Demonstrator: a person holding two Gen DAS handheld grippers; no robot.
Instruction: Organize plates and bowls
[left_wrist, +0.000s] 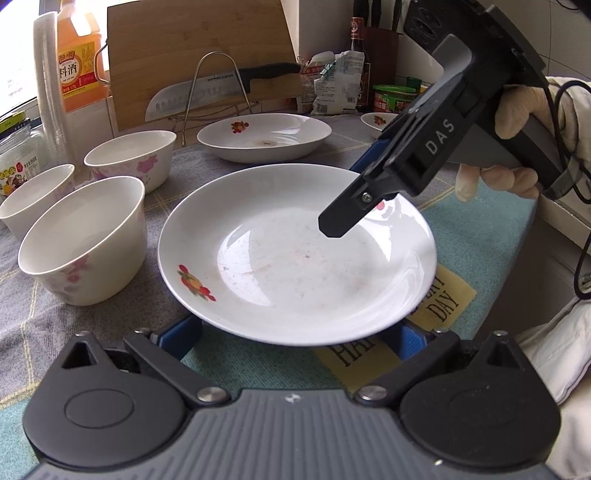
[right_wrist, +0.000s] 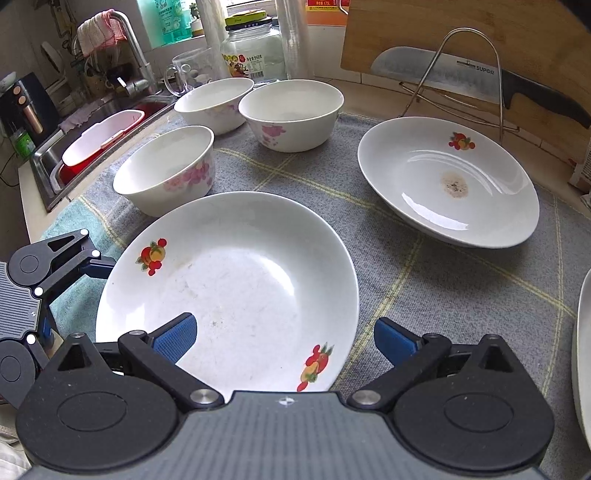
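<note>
Organizing plates and bowls; dealing now with the near plate (right_wrist: 236, 280). Lies flat and right way up on the cloth (right_wrist: 424, 277), close to its near edge, apart from everything else. Shares the cloth with three bowls (right_wrist: 166, 173) grouped toward the left edge by the sink, a second plate (right_wrist: 447, 181) toward the far edge in front of the wire rack (right_wrist: 469, 74), and a sliver of a third plate (right_wrist: 583, 350) at the right edge.

Right gripper (right_wrist: 284, 334): spread wide, holding nothing. Straddles the plate's rim, one blue pad over the inside of the plate and the other outside it over bare cloth. Cannot tell whether either pad touches the china.

Left gripper (left_wrist: 295, 338): also fully apart and empty. Sits at the opposite side of the same plate, with a pad showing just under the rim on each side of it. No pressing on anything visible.

Handling, as a guess: glazed ceramic, so stiff, fairly heavy for its thinness, and breakable if dropped or knocked against another dish. Glossy and probably slippery, with faint smears across the middle hinting at some grease. Shallow sloping wall, thin raised rim.

Best taken at the rim, one pad on the inner slope and one beneath the outer lip, pushed well in rather than nipping the very edge. Likely to droop from a one-sided pinch, so worth keeping level and moving slowly. Worth setting down gently onto another plate, since china on china chips easily.
</note>
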